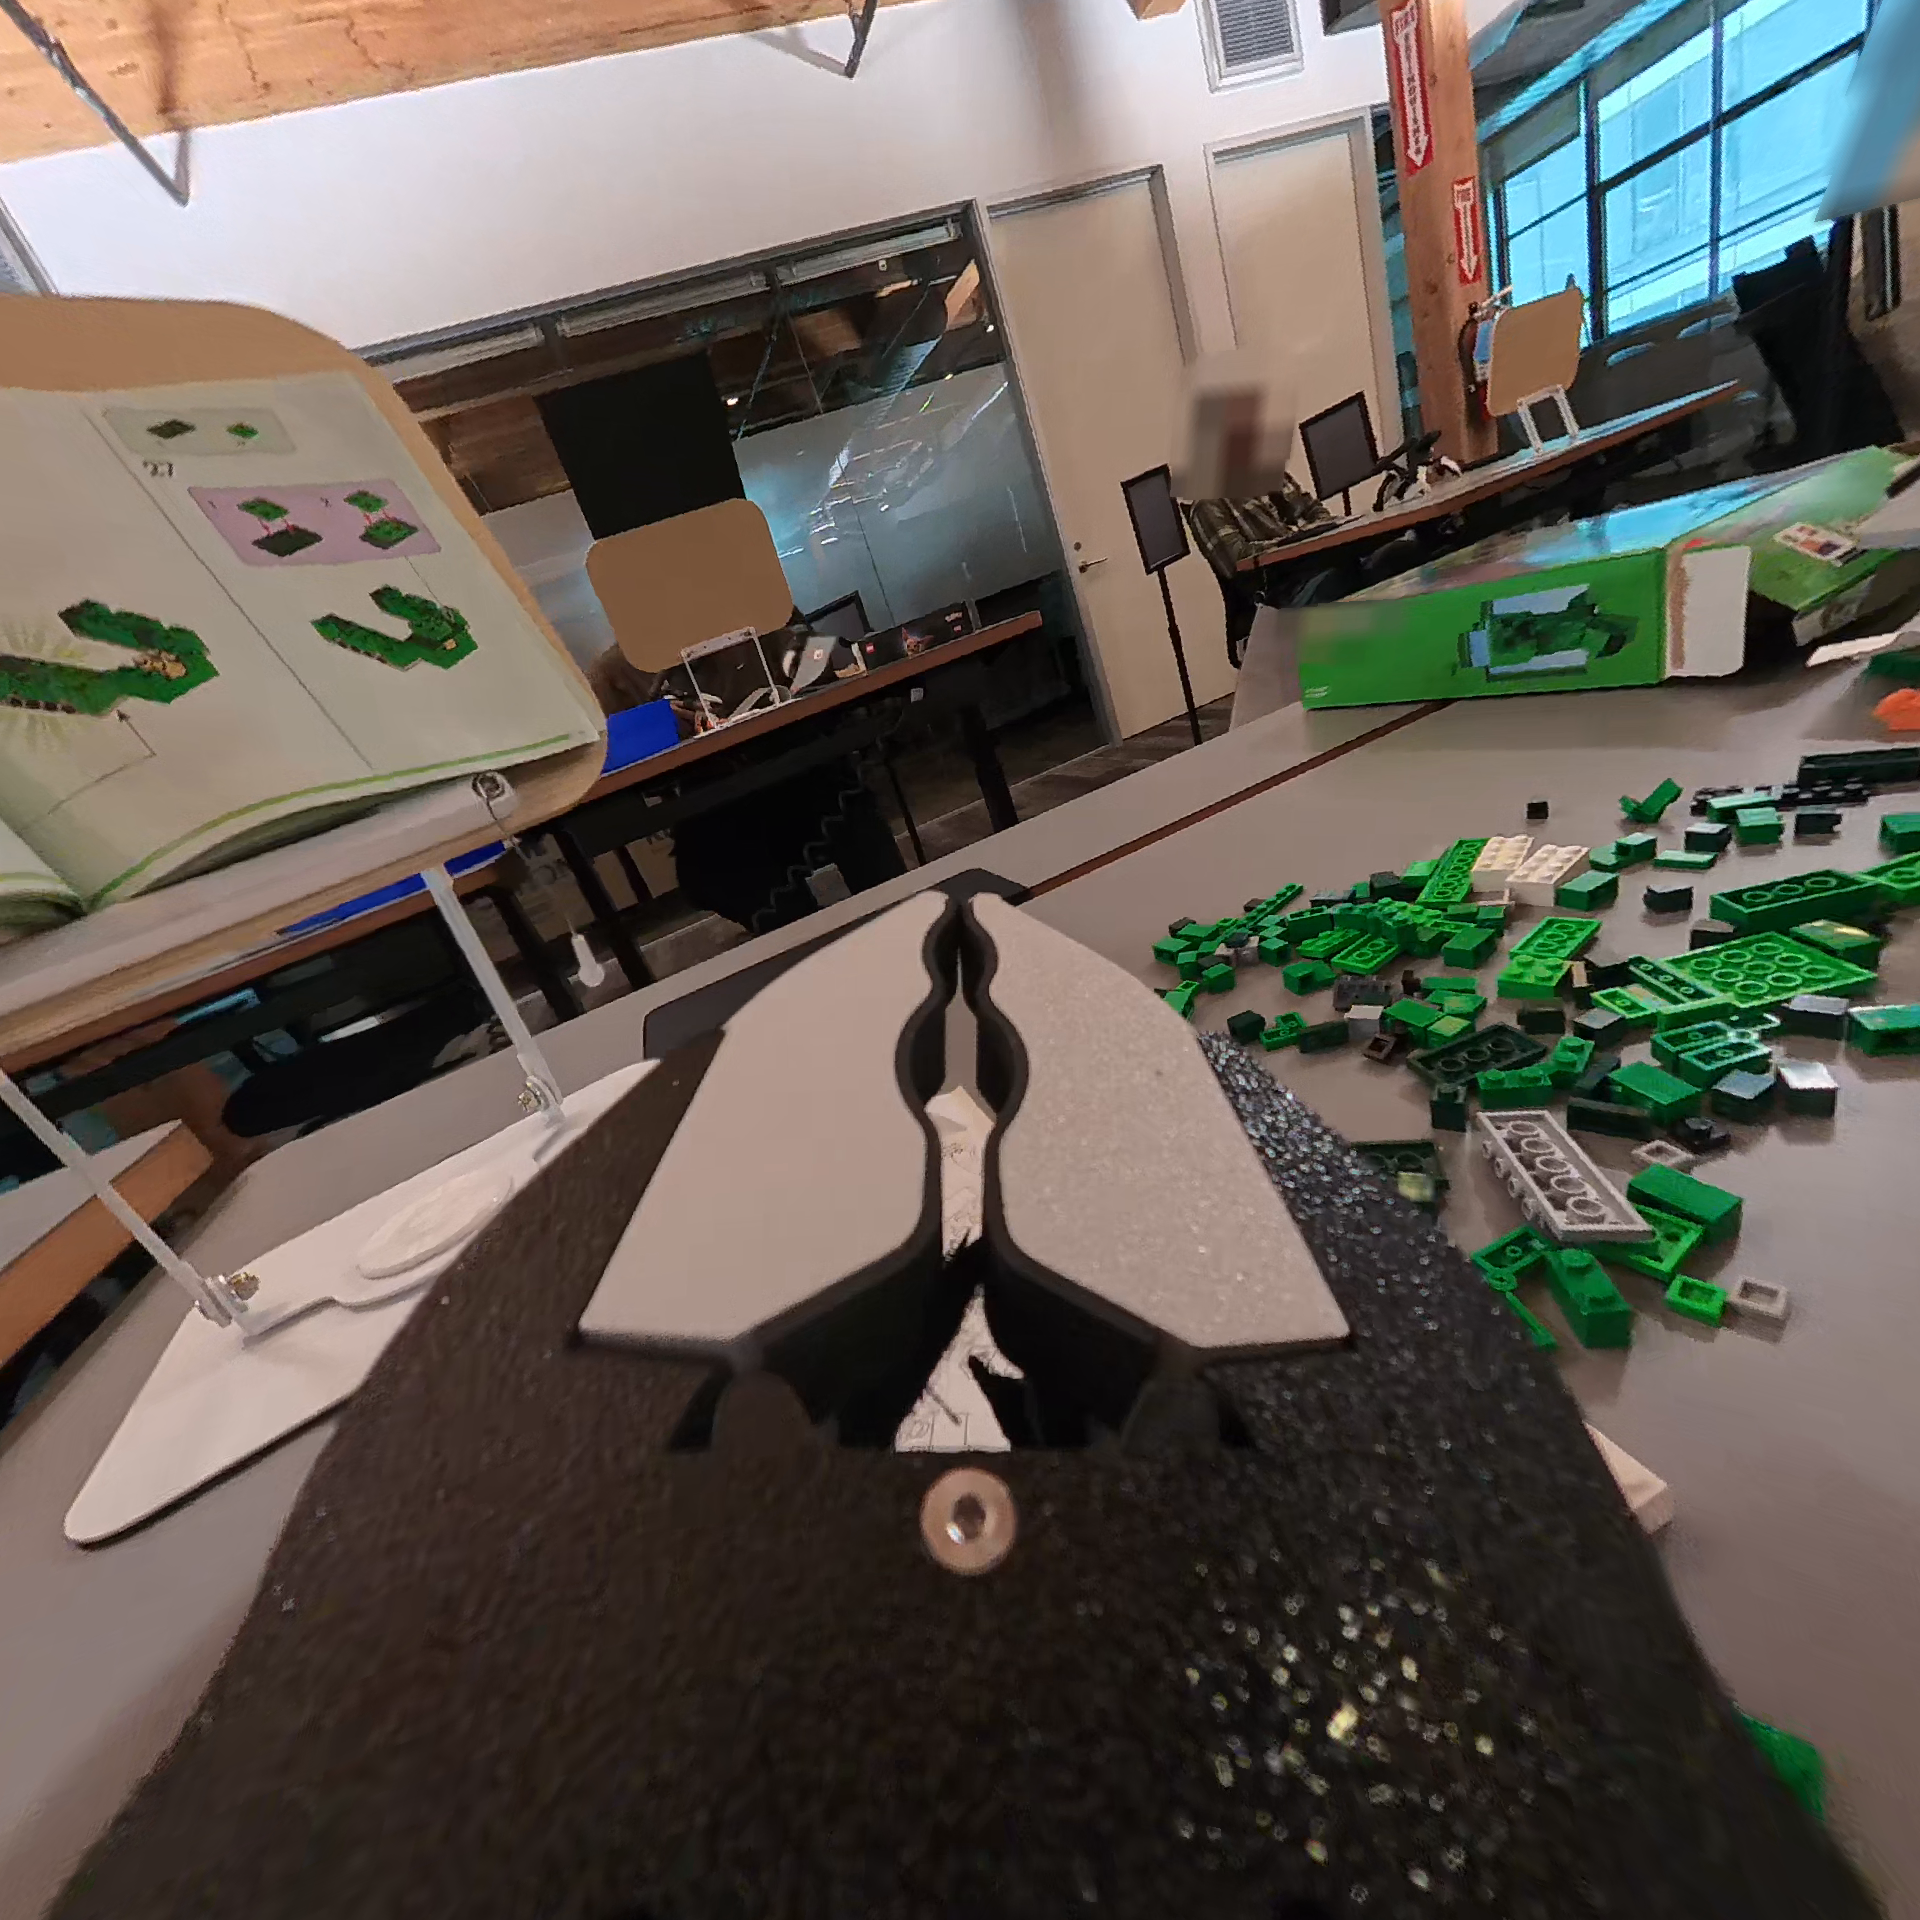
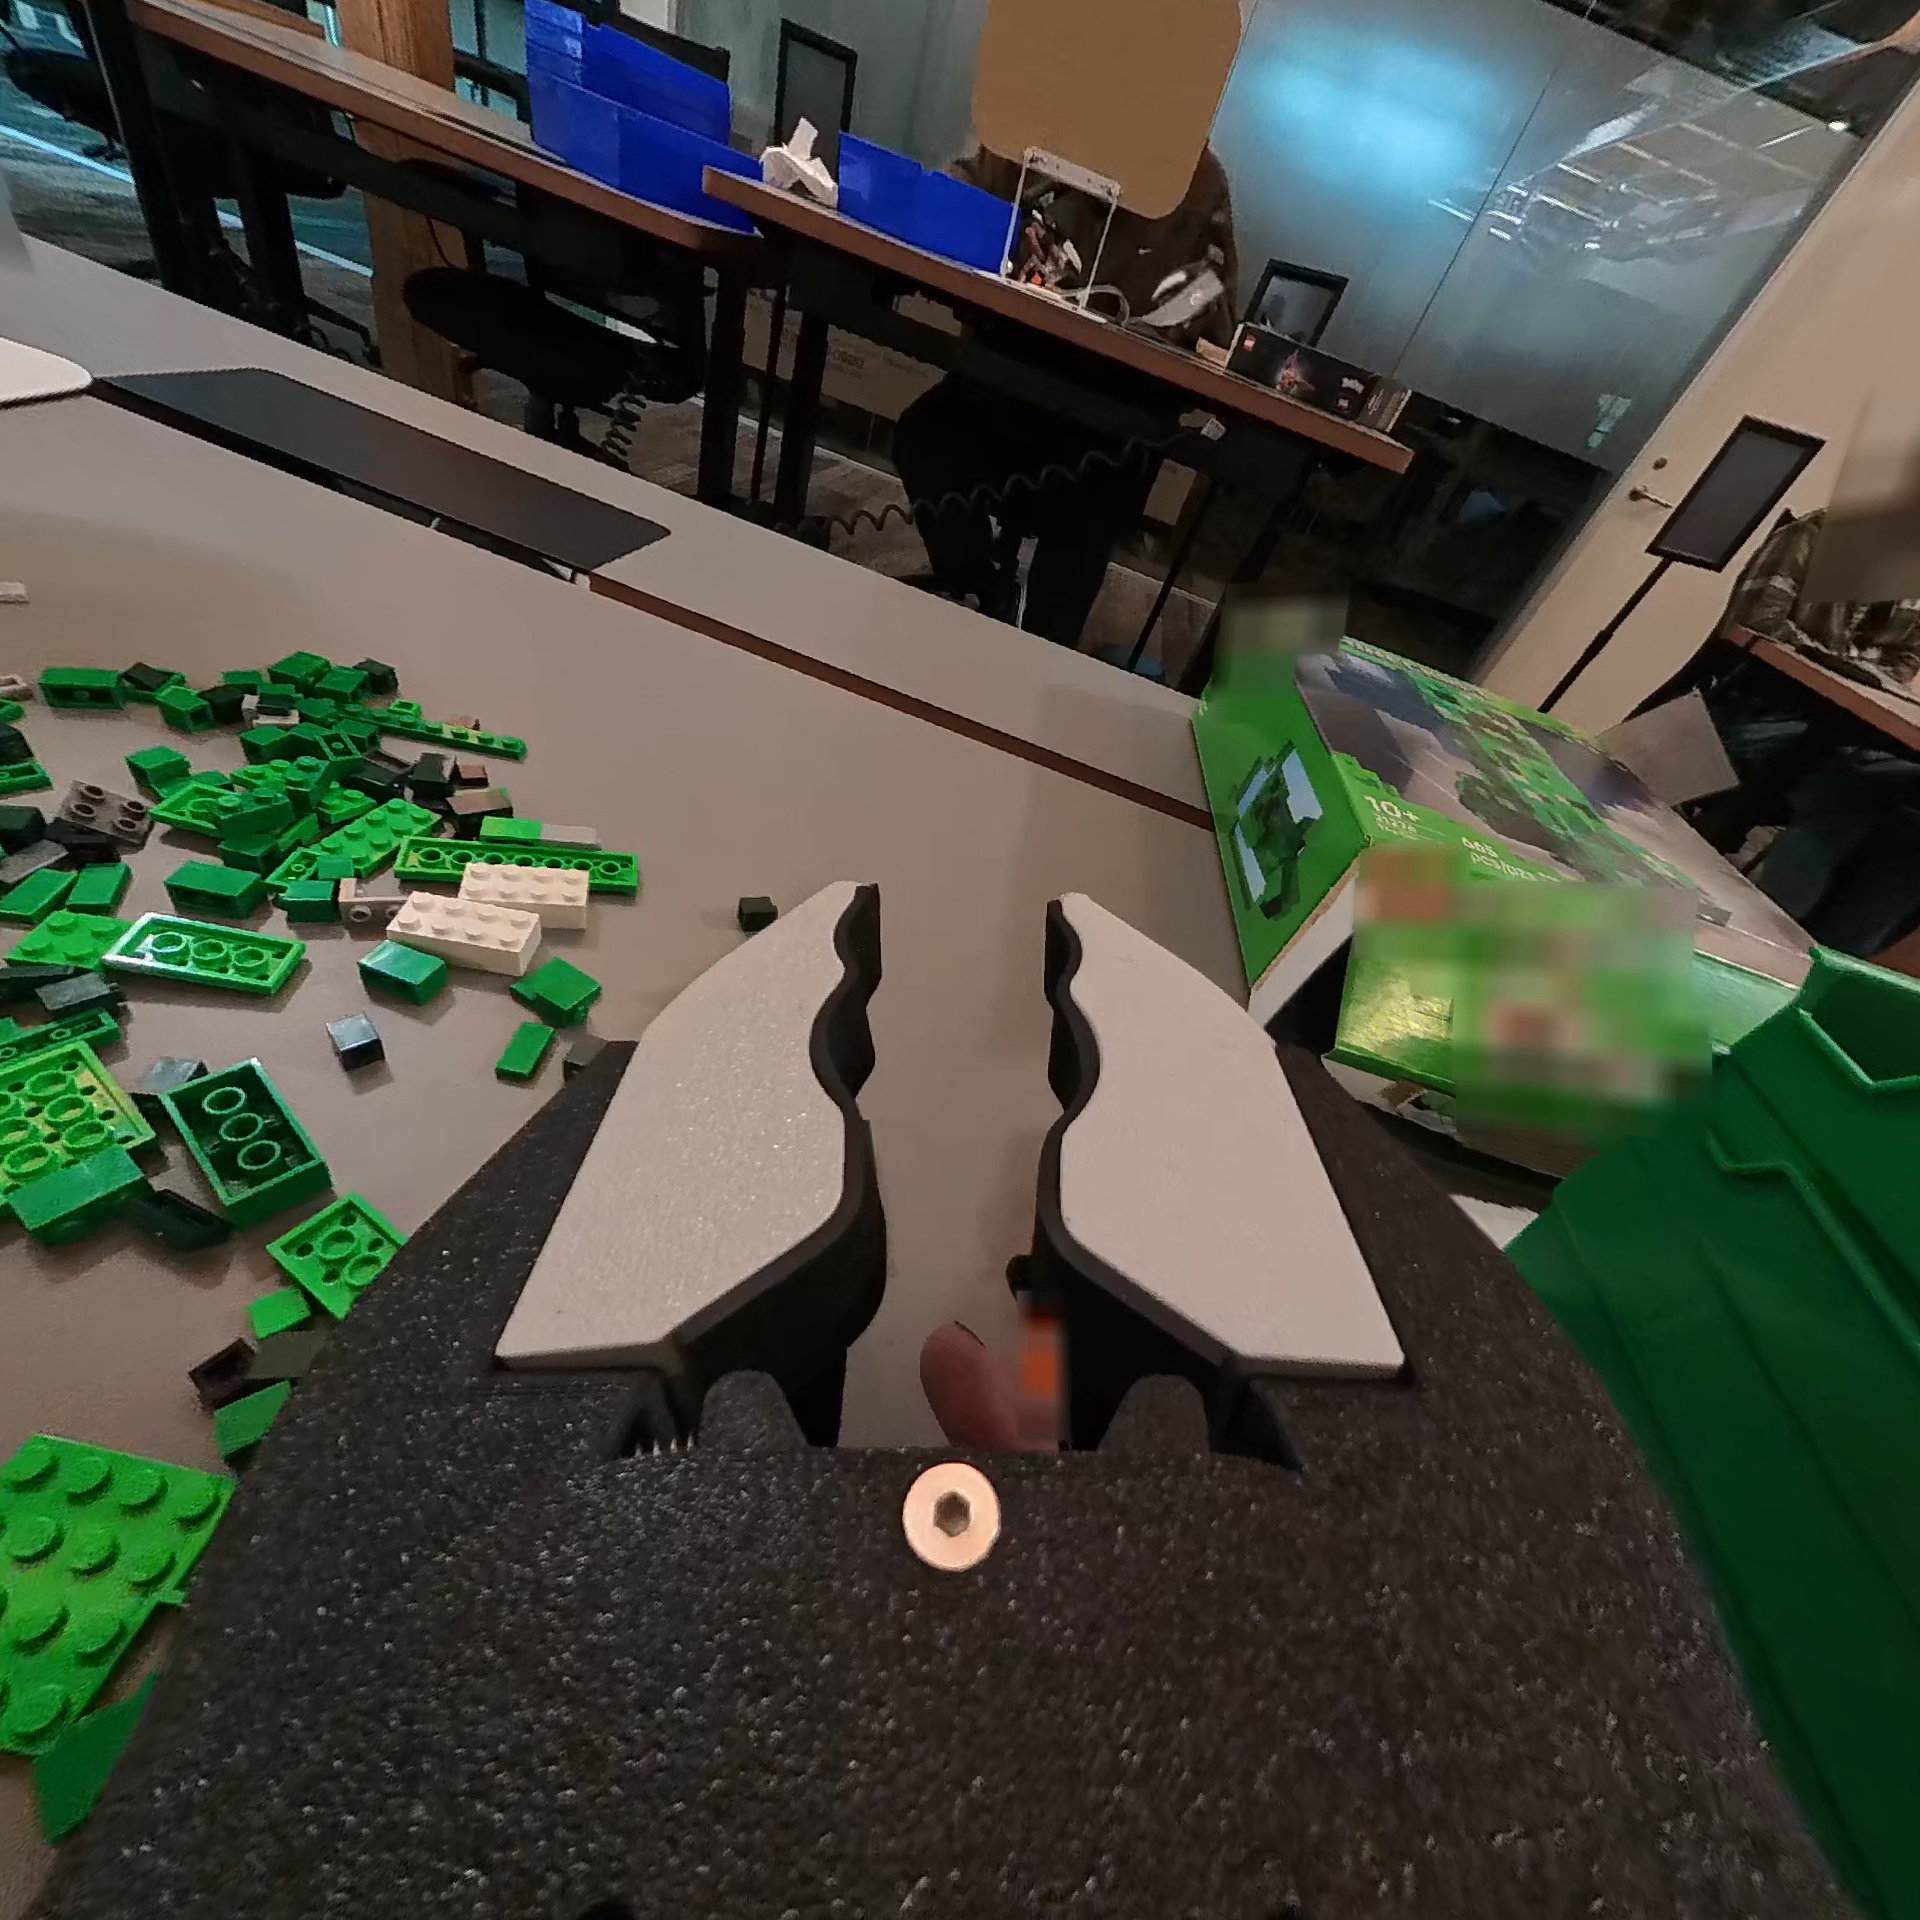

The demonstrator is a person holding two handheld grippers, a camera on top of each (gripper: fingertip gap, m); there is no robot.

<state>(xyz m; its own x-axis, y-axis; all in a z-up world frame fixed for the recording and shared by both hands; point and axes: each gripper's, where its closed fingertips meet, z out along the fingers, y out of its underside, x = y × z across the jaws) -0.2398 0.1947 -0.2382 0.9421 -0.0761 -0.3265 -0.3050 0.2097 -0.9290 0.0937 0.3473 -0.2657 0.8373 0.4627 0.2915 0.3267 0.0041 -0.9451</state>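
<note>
Left gripper (image 1: 964,925), grainy grey fingers pressed together, grips nothing; right gripper (image 2: 961,914) gapes empty beside studded green bricks (image 2: 239,935) at left.

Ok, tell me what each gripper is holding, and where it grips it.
Nothing is held. The left gripper is shut with nothing between its fingertips; the right gripper is open over bare table, beside the loose bricks.

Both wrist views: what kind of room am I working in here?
Probably a shared office or lab workspace: long desks with monitors behind a glass partition, and a grey worktable strewn with green building bricks beside their box and an instruction booklet.
</note>
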